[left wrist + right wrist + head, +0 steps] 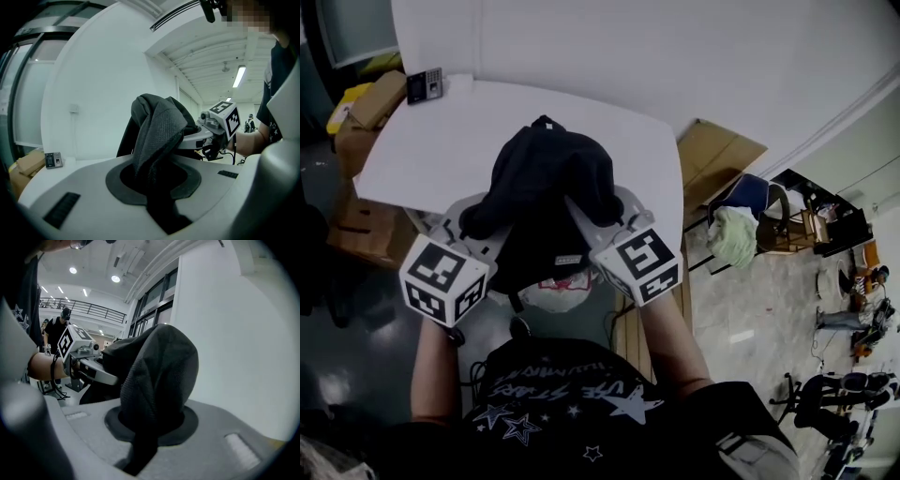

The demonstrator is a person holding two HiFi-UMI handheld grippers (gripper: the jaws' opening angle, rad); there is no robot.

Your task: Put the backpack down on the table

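Carry step in hand, bag not down yet. The left gripper [157,185] has its jaws nearly closed, pinching a fold of dark mesh that rises straight up from between the fingers. The right gripper [150,425] is the same story: jaws narrow, clamped on a fat roll of that same mesh, which bulges up and over its fingertips. So both grips are on the backpack [546,183], 1 at each side, and the bag is slung between the 2 sets of fingers, its bulk heaped up ahead of the tips and a lower part sagging beneath them toward the person. The white table [412,159] lies just beyond and below the fingertips, bag approx. over its near edge. Whether the bottom touches the top yet, can't tell from here. A small keypad device [424,85] sits at the far corner, well apart from the fingers, no obstacle. Next move, as I read it: push both grippers fwd over the tabletop, level w/ each other, lower till the bag's weight is on the surface, then open both jaws and draw back. Risk: mesh snagging on the pads at release.
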